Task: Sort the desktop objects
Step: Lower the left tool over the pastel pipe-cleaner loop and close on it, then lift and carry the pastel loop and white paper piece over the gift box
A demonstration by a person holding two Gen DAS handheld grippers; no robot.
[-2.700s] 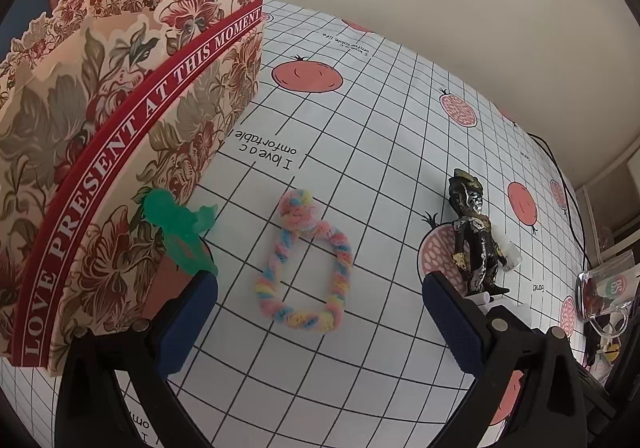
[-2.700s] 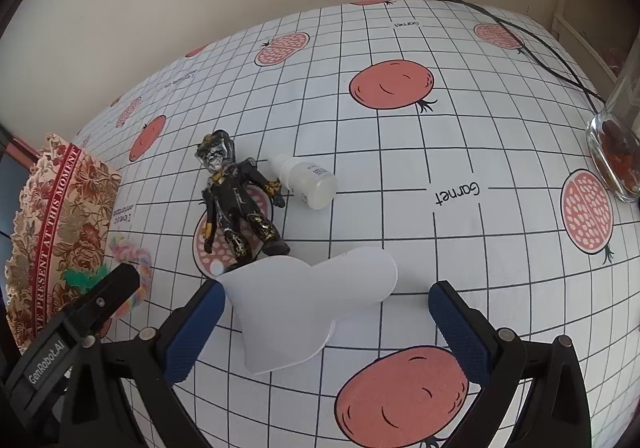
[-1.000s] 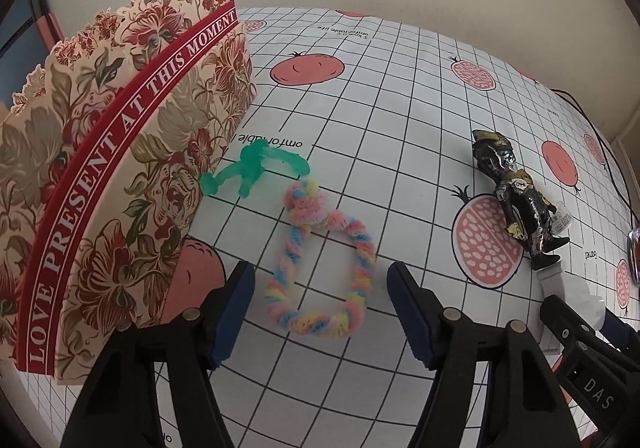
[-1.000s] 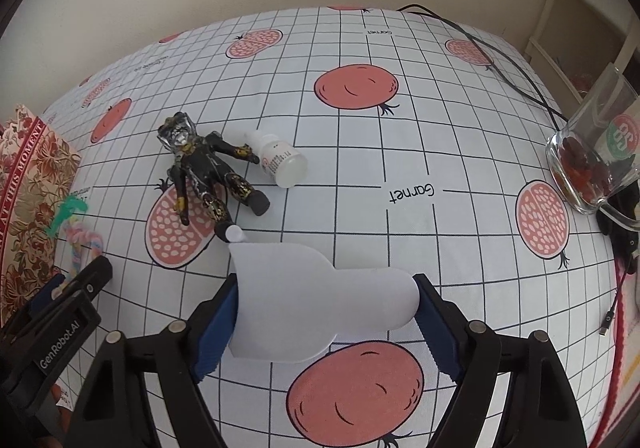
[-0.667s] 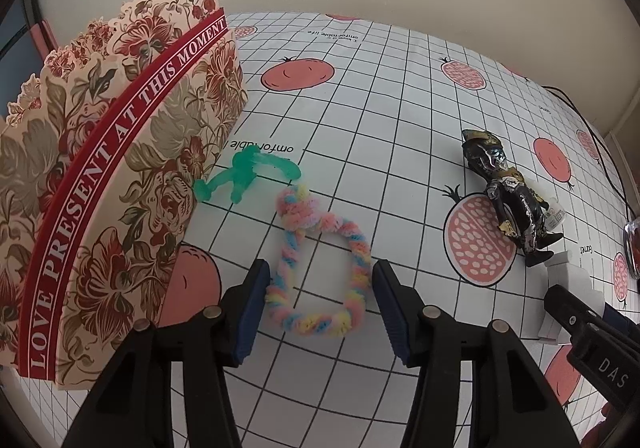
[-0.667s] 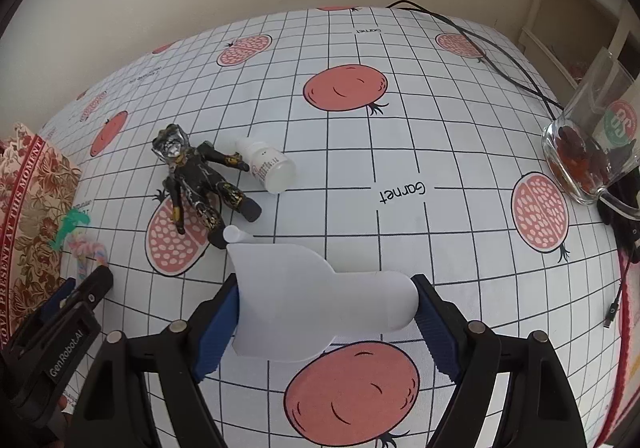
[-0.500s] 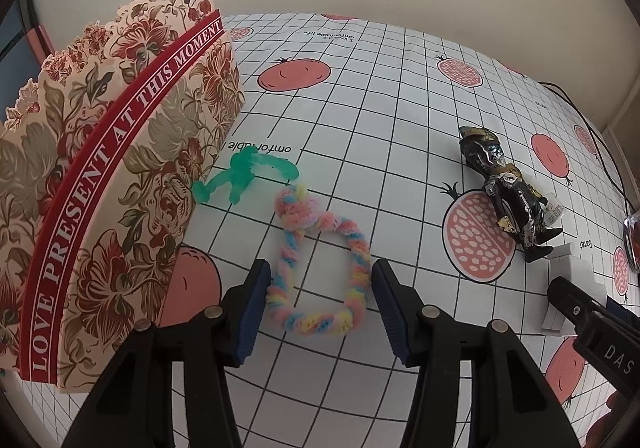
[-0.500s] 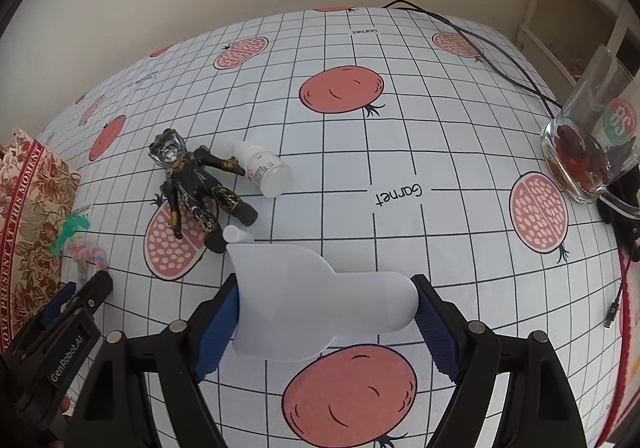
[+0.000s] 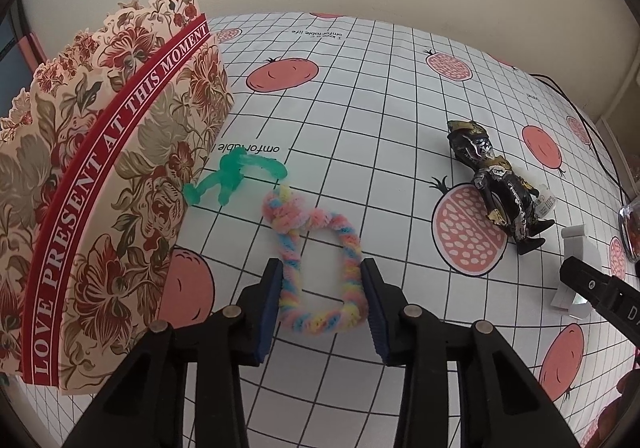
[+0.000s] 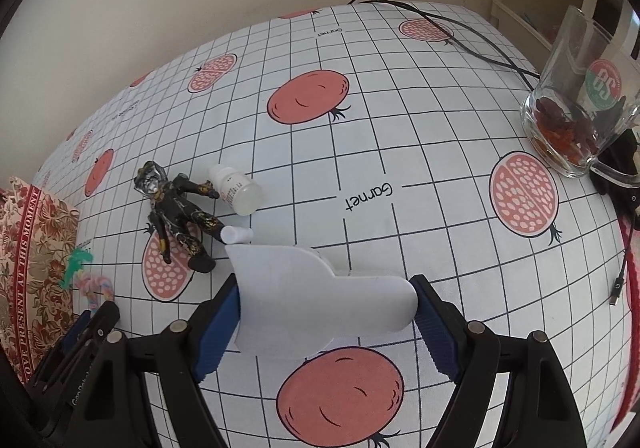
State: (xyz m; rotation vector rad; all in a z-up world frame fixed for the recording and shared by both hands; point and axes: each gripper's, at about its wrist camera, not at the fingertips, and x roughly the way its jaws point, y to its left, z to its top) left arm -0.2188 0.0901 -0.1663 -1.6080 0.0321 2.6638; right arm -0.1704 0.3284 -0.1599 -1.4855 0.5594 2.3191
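Observation:
A pastel fuzzy ring [image 9: 316, 248] lies on the checked tablecloth [image 9: 360, 119]. My left gripper [image 9: 322, 272] straddles its near half. Its jaws are closing, and both blue pads [image 9: 272, 300] press the ring's sides, squeezing it narrower. My right gripper [image 10: 326, 288] is shut on a white bottle-shaped object [image 10: 320, 312], one pad on each end, its small nozzle [image 10: 236, 235] pointing away. A green toy figure [image 9: 232, 177] lies just beyond the ring, against the floral box [image 9: 100, 167]. A black-and-gold figure [image 10: 176, 207] lies beyond the white object, beside a small white bottle [image 10: 240, 191].
The tall floral box stands close on the left gripper's left. A glass mug [image 10: 580, 107] with red pieces in it sits at the far right. A black cable [image 10: 460, 35] runs along the table's back right, and a plug end [image 10: 618, 288] hangs at the right edge.
The left jaws have come together from wide apart onto the ring's two sides, and the ring has been pinched narrower. The right gripper keeps its hold on the white object and has barely shifted.

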